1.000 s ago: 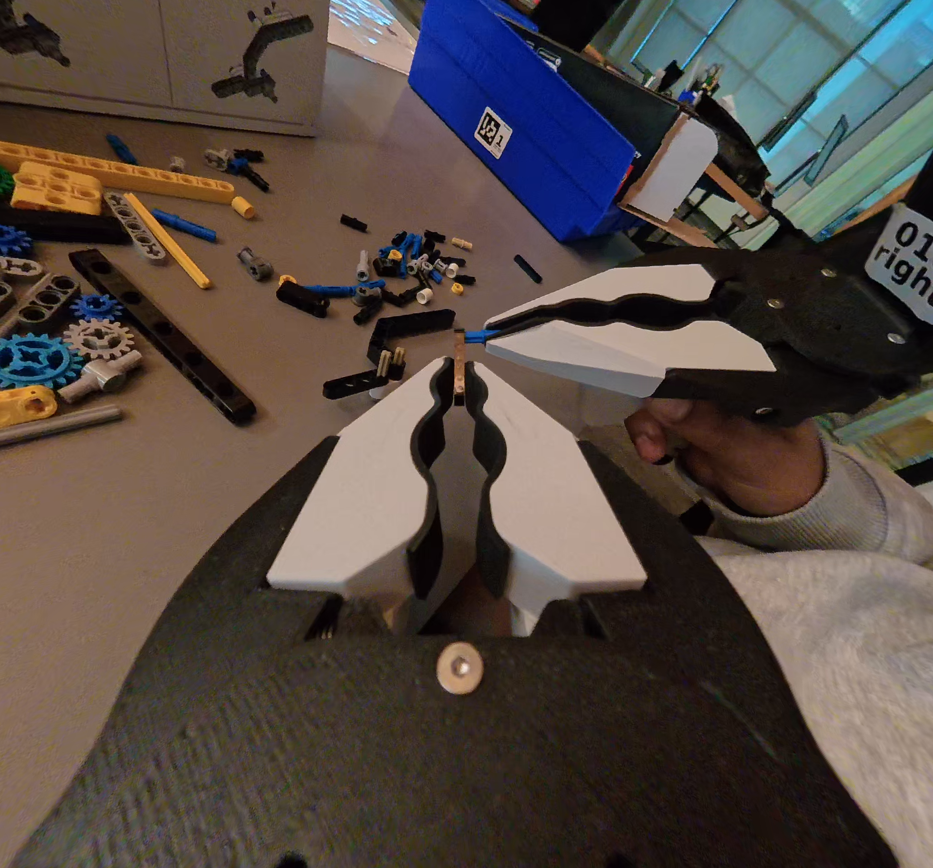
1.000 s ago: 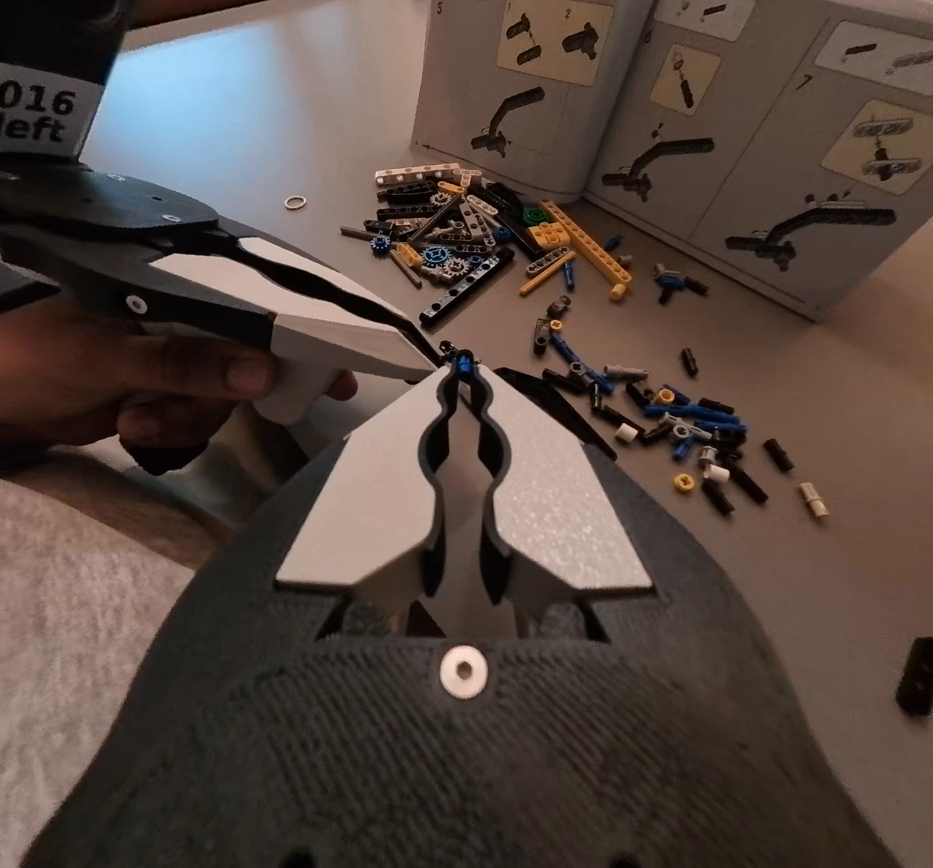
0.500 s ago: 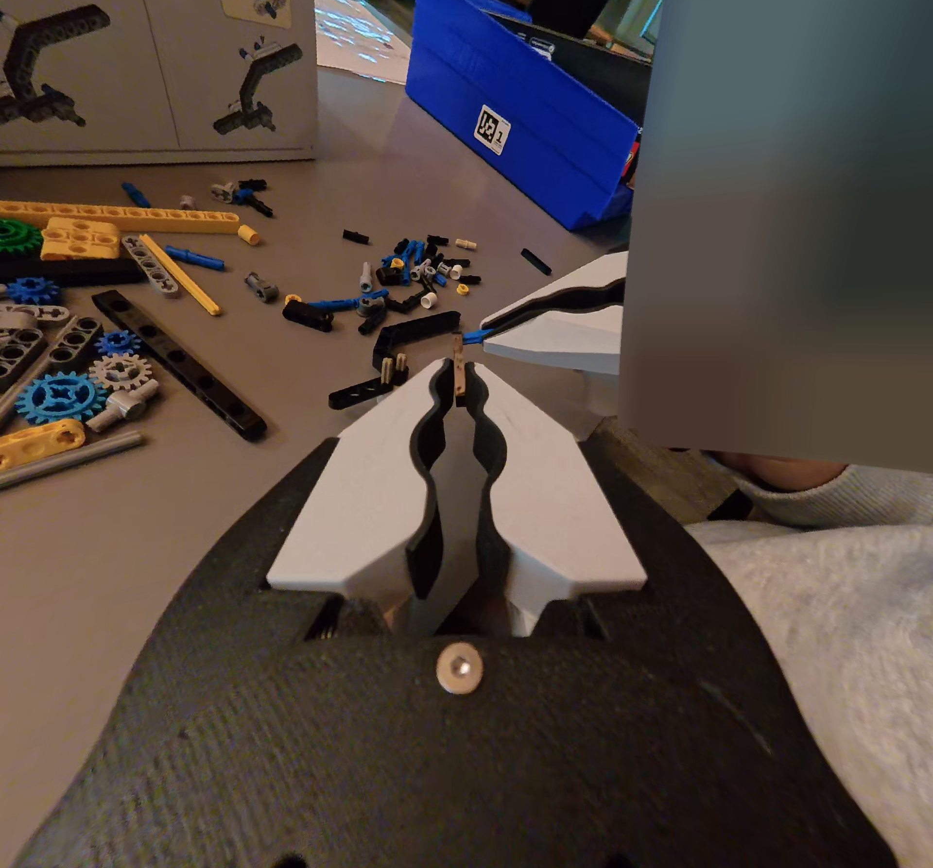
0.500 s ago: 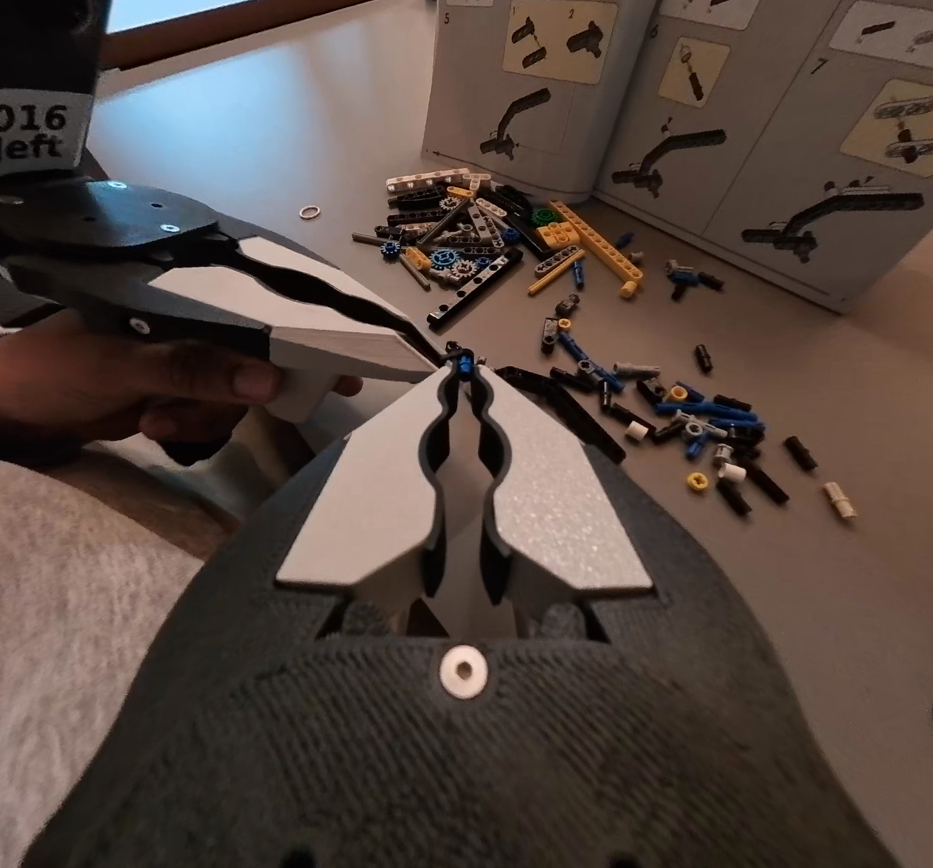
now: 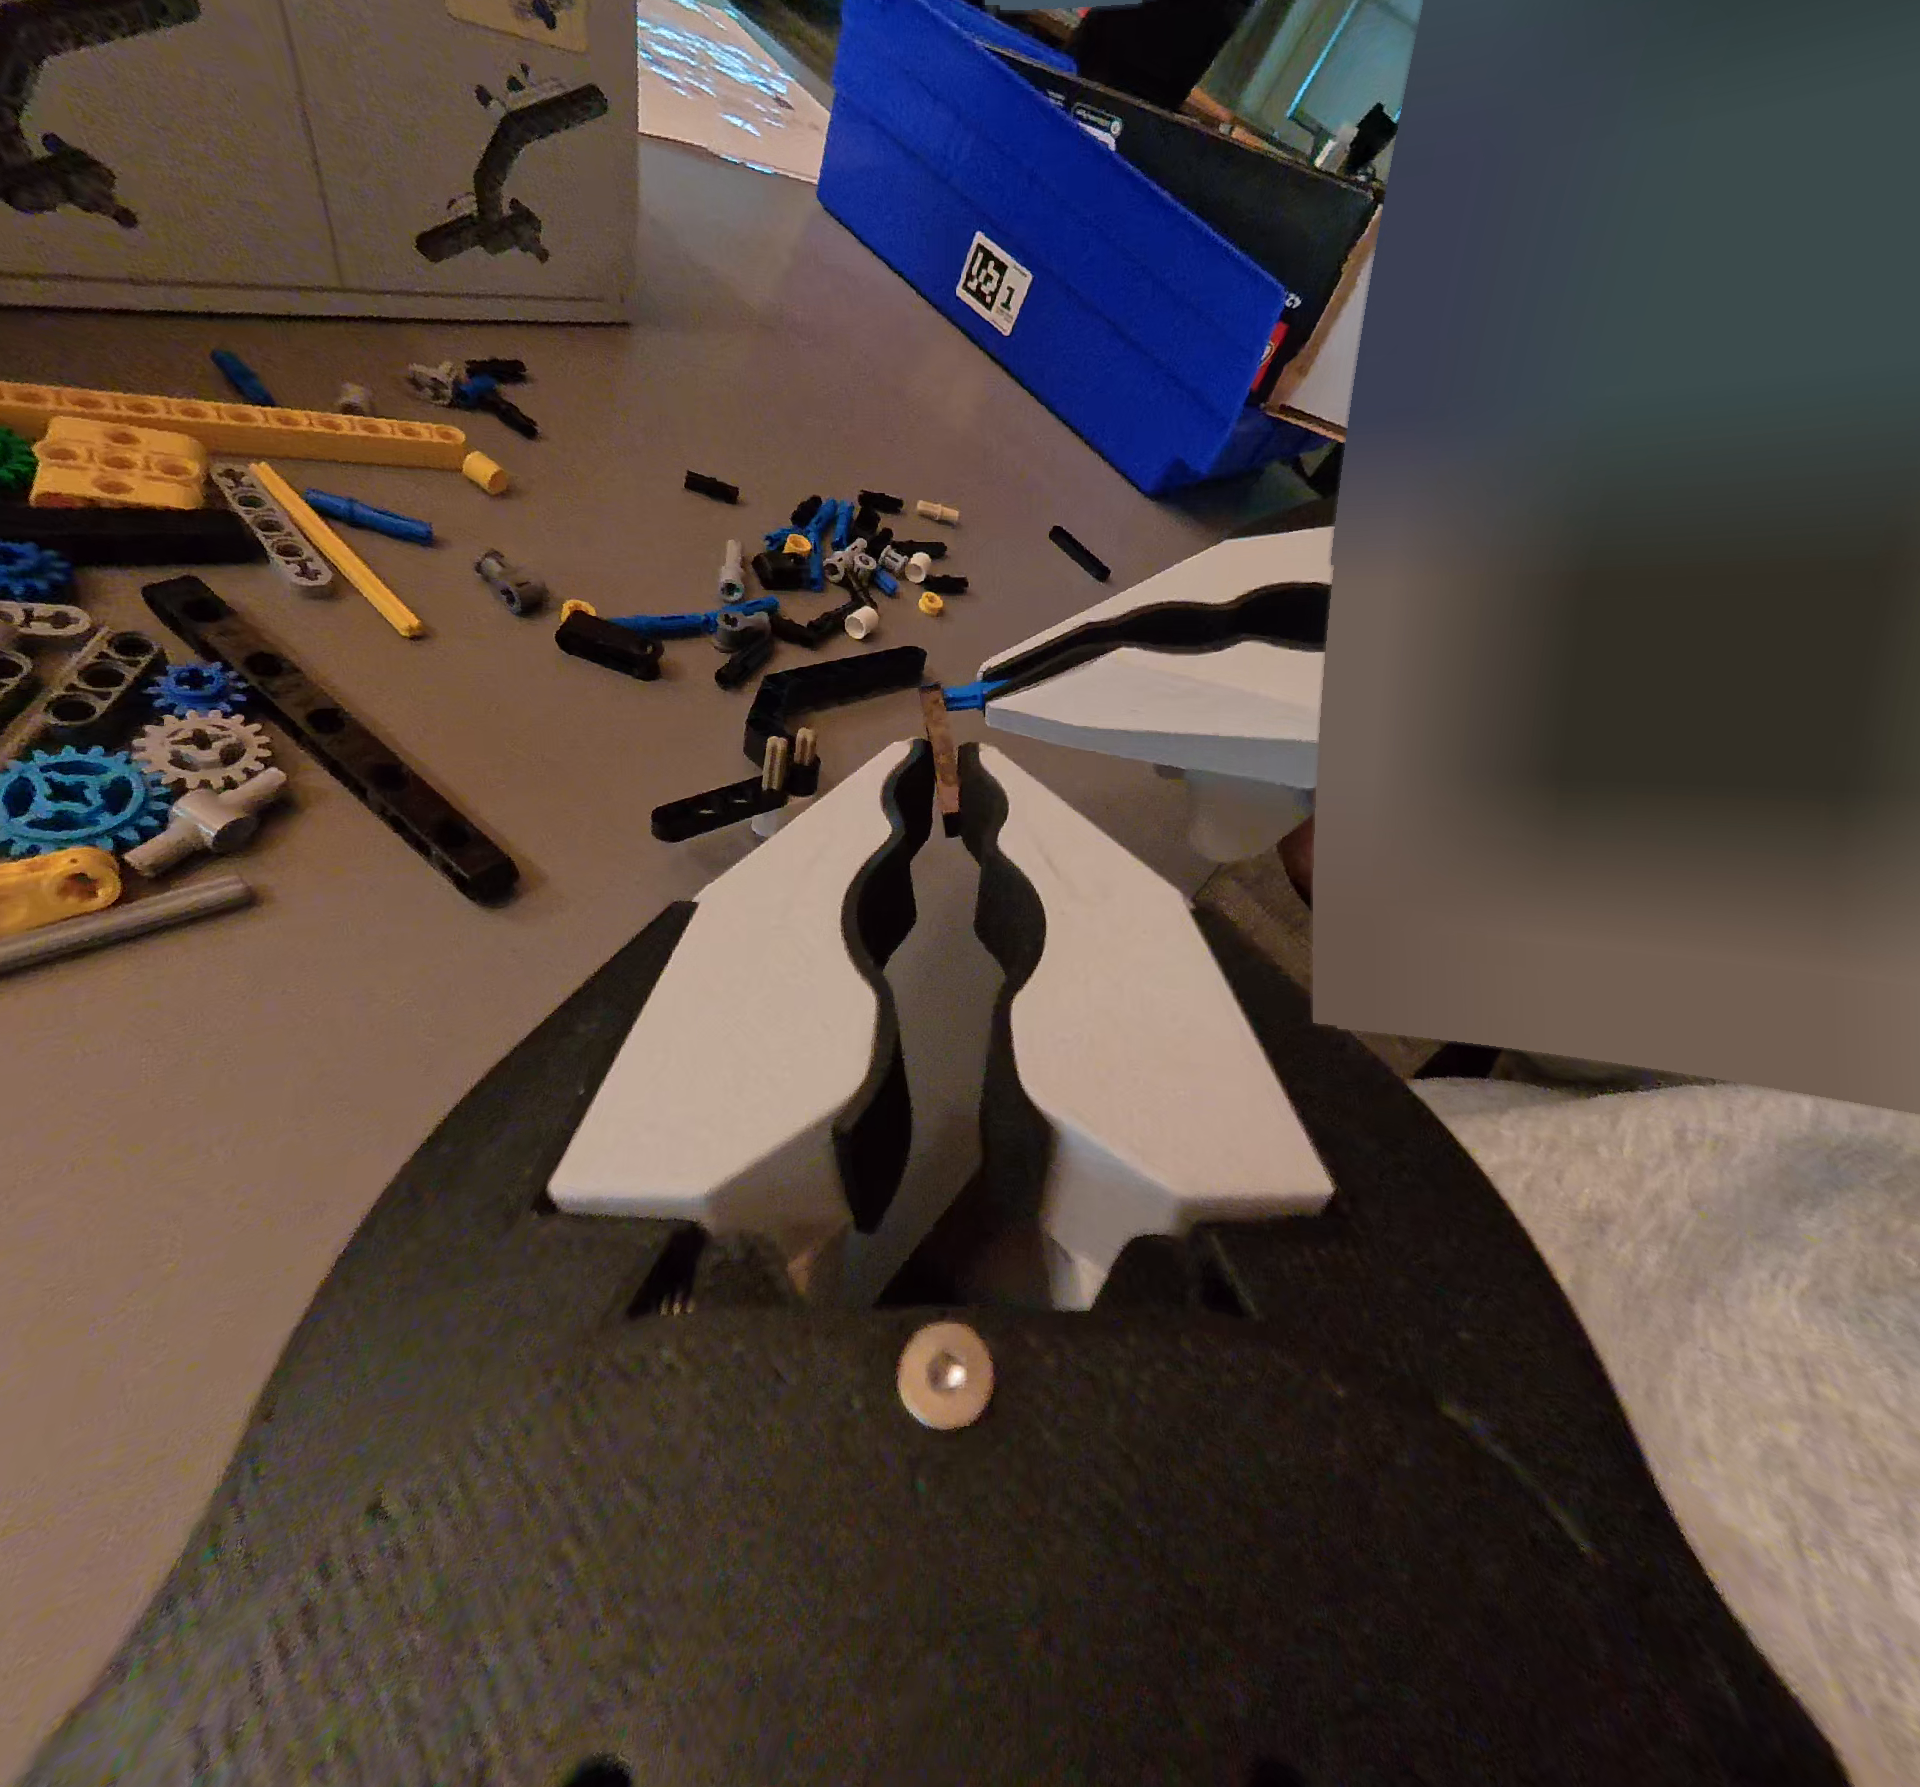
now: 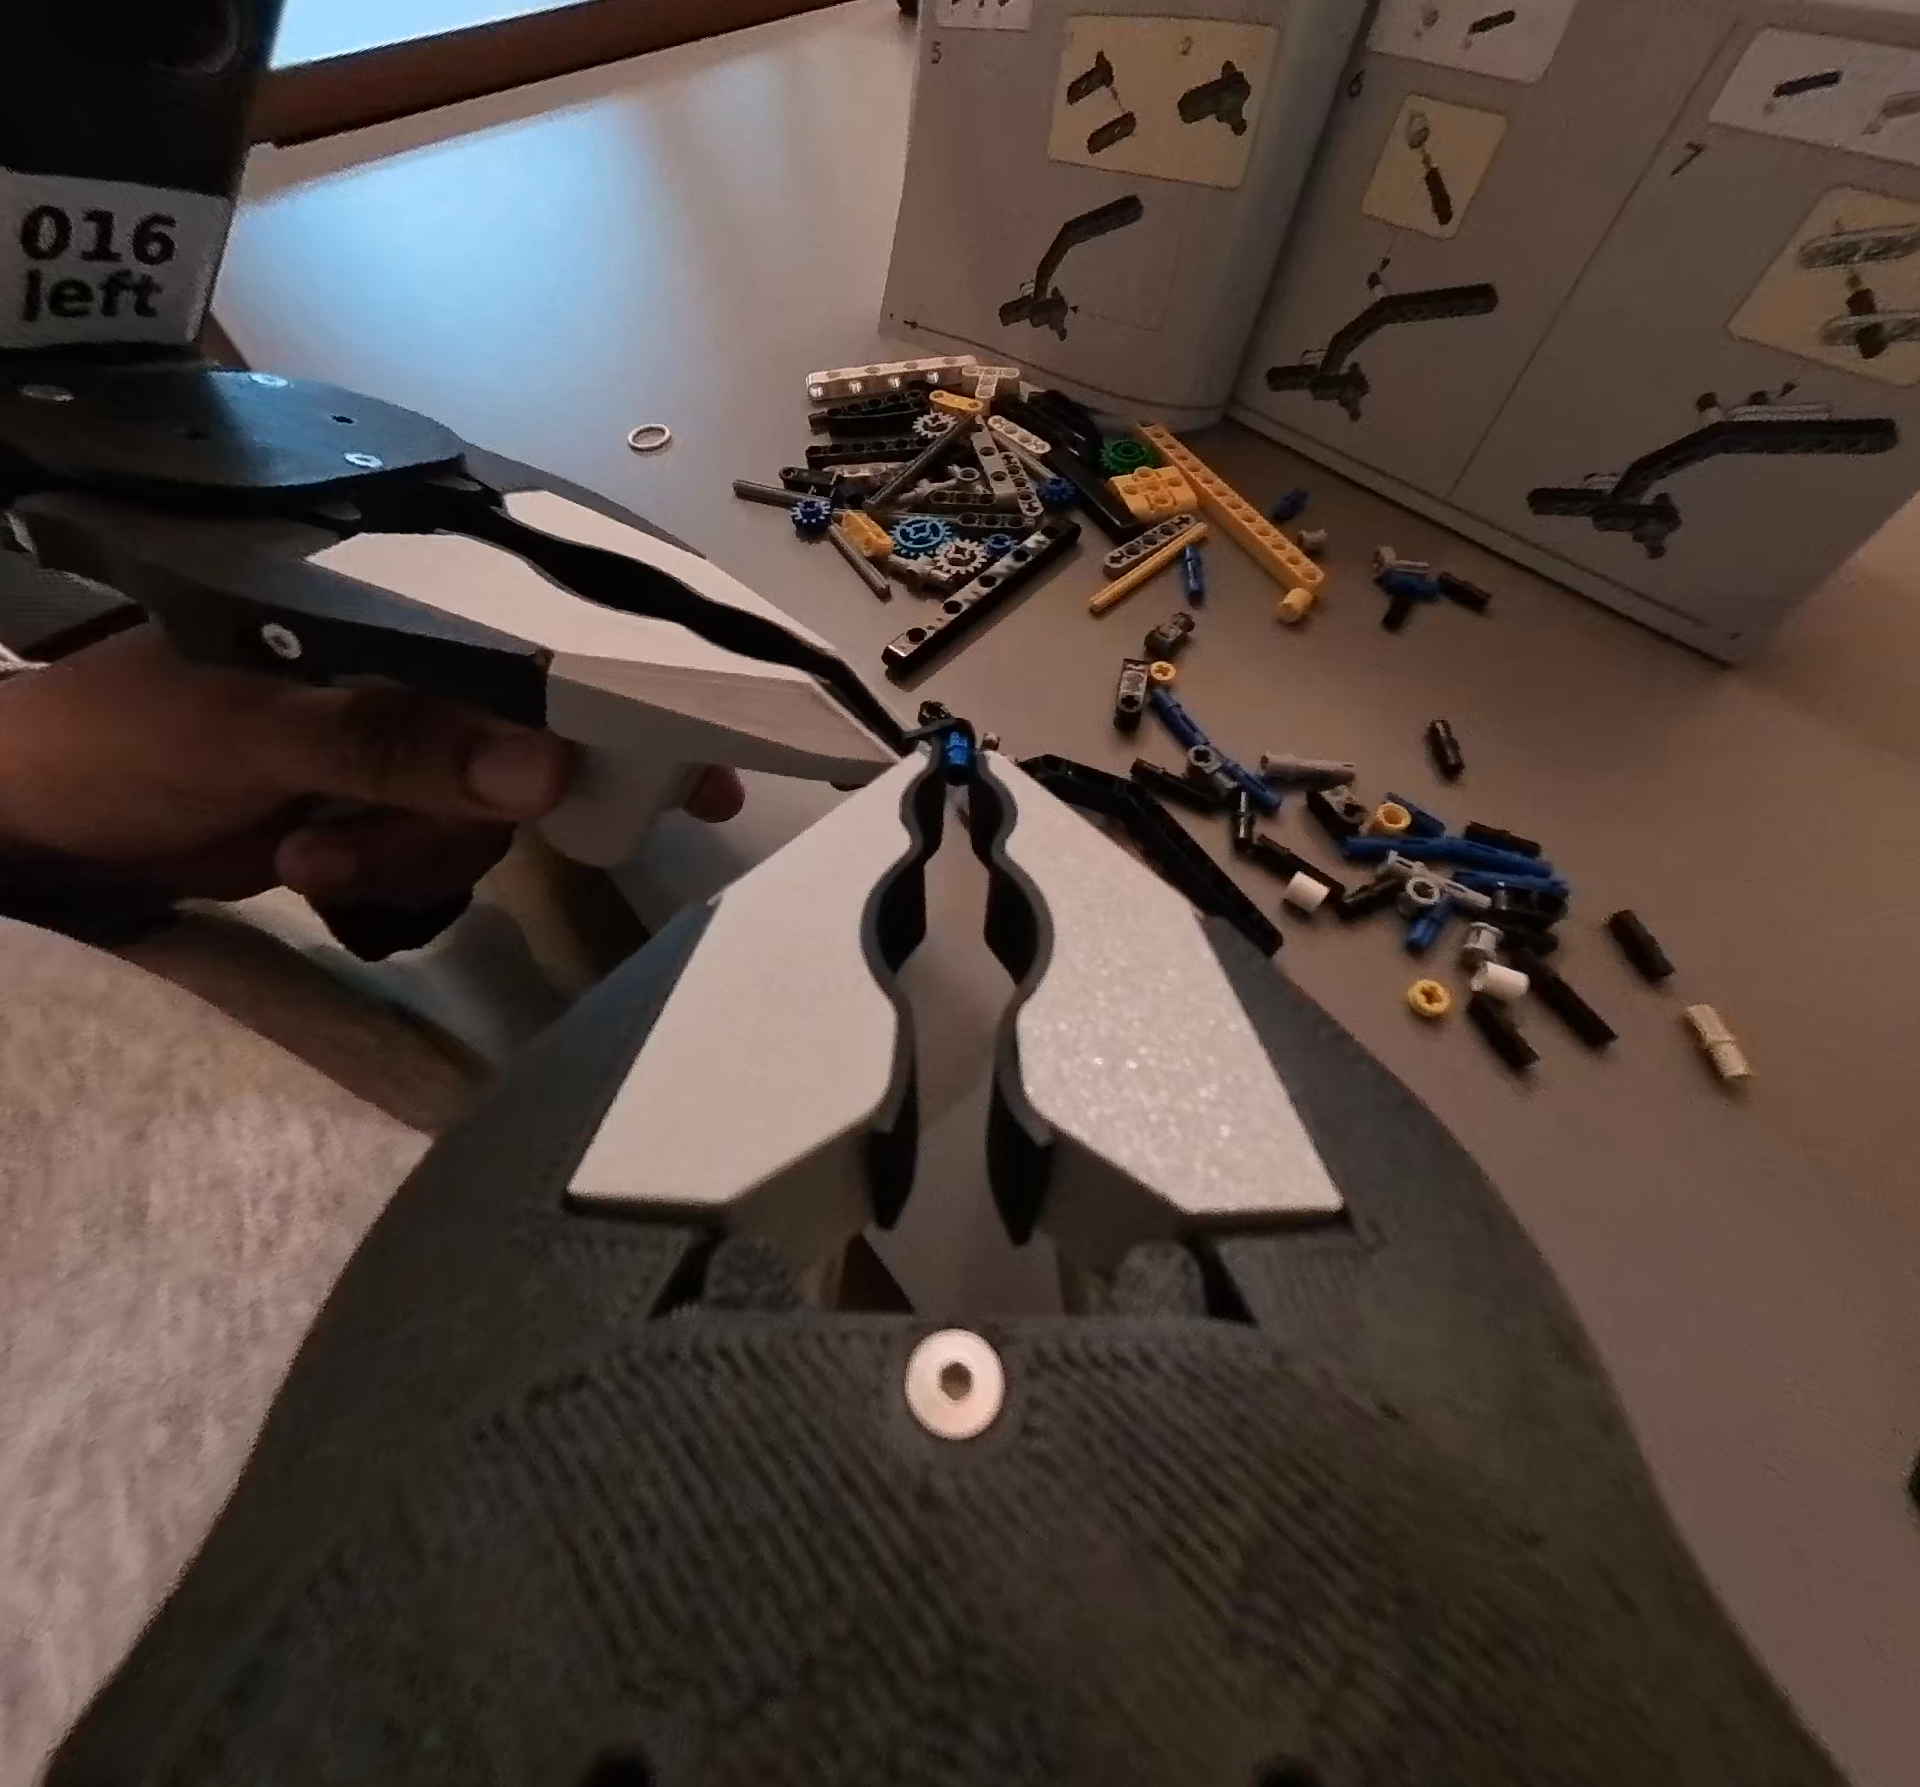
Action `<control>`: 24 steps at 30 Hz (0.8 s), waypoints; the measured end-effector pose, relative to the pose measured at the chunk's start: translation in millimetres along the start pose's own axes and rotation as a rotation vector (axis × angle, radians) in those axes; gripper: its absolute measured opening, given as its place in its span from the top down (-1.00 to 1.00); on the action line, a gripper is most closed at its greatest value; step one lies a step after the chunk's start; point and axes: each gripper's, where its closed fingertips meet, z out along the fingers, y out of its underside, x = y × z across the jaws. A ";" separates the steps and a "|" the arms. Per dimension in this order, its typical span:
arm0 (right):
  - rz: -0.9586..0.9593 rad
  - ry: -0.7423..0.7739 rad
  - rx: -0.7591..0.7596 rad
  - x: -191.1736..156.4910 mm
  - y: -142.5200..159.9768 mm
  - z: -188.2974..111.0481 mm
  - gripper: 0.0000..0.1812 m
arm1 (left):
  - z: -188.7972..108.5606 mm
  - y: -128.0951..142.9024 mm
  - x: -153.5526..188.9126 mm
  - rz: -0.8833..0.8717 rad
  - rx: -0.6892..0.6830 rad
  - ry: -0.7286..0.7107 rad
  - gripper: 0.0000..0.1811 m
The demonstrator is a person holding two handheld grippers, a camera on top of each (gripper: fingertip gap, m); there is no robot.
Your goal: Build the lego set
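Observation:
My left gripper (image 5: 943, 758) is shut on a small thin dark piece (image 5: 941, 735) that stands up between its tips. My right gripper (image 6: 954, 769) is shut on a short blue pin (image 6: 956, 748). The two grippers meet tip to tip above the table. In the left wrist view the right gripper (image 5: 989, 688) comes in from the right and its blue pin (image 5: 961, 695) touches the top of the dark piece. In the right wrist view the left gripper (image 6: 896, 738) comes in from the left. A bent black beam (image 5: 831, 683) with two tan pins lies on the table just beyond the tips.
An open instruction booklet (image 6: 1455, 179) stands at the back. Beams and gears lie in a pile (image 6: 987, 490), and small pins are scattered (image 6: 1455, 885) to its right. A blue bin (image 5: 1039, 262) stands at the far right. A small ring (image 6: 649, 435) lies alone. Less than 4 cm separates the two grippers' tips.
Both grippers stay shut and tip to tip. Both have tilted slightly, so the table parts sit a little differently in both views.

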 end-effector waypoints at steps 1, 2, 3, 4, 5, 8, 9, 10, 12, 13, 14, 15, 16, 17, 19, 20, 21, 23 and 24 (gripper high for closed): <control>-0.008 0.005 0.000 -0.2 0.1 0.2 0.97 | -0.2 -0.3 0.0 -0.006 0.002 0.002 0.96; -0.010 0.006 -0.001 -0.4 0.3 0.4 0.97 | -0.5 -0.4 0.1 -0.008 0.003 0.003 0.96; -0.008 0.004 -0.003 -0.5 0.7 0.6 0.97 | -0.5 -0.1 0.0 -0.004 0.001 0.002 0.96; -0.004 0.002 -0.003 -0.4 1.1 0.9 0.97 | -0.4 0.2 0.3 0.001 0.000 0.000 0.96; 0.001 0.000 -0.004 -0.3 1.6 1.1 0.97 | -0.3 0.3 0.5 0.006 0.000 -0.002 0.96; 0.015 -0.011 -0.002 -0.3 2.0 1.1 0.97 | -0.3 0.6 0.7 0.032 -0.006 -0.004 0.95; 0.032 -0.022 0.002 -0.3 1.5 0.6 0.97 | -0.2 0.6 1.2 0.034 -0.007 0.003 0.95; 0.053 -0.038 0.002 -0.3 1.7 0.2 0.97 | 0.0 1.0 1.1 0.035 -0.010 0.008 0.96; 0.089 -0.075 -0.005 -0.2 2.4 -0.9 0.97 | 0.7 3.0 0.4 0.064 -0.026 0.007 0.97; 0.111 -0.097 -0.010 -0.1 2.5 -1.8 0.98 | 0.9 3.0 0.7 0.089 -0.032 0.005 0.97; 0.132 -0.119 -0.004 -0.3 1.2 -3.1 0.98 | 0.7 2.4 1.8 0.118 -0.032 0.006 0.97; 0.148 -0.135 0.002 -0.2 0.7 -4.0 0.98 | 0.4 1.5 2.9 0.140 -0.033 0.005 0.97; 0.155 -0.138 0.008 0.2 0.4 -4.3 0.98 | 0.7 1.3 3.4 0.149 -0.033 -0.001 0.97; 0.148 -0.132 0.013 0.4 0.5 -4.1 0.98 | 1.1 2.0 3.3 0.155 -0.032 -0.005 0.97; 0.115 -0.112 0.014 0.1 0.5 -3.7 0.98 | 1.0 2.8 4.0 0.140 -0.032 0.002 0.96; 0.104 -0.108 0.017 -0.3 -0.1 -3.9 0.97 | 0.6 2.5 4.8 0.135 -0.033 0.011 0.96; 0.101 -0.111 0.015 -0.6 0.0 -4.1 0.97 | 0.4 2.5 5.2 0.142 -0.037 0.016 0.96; 0.119 -0.132 0.002 -0.9 2.2 -4.1 0.98 | 0.3 4.0 5.4 0.180 -0.051 0.010 0.96; 0.124 -0.140 -0.005 -0.8 3.8 -4.1 0.98 | 0.6 4.6 5.6 0.192 -0.055 0.004 0.96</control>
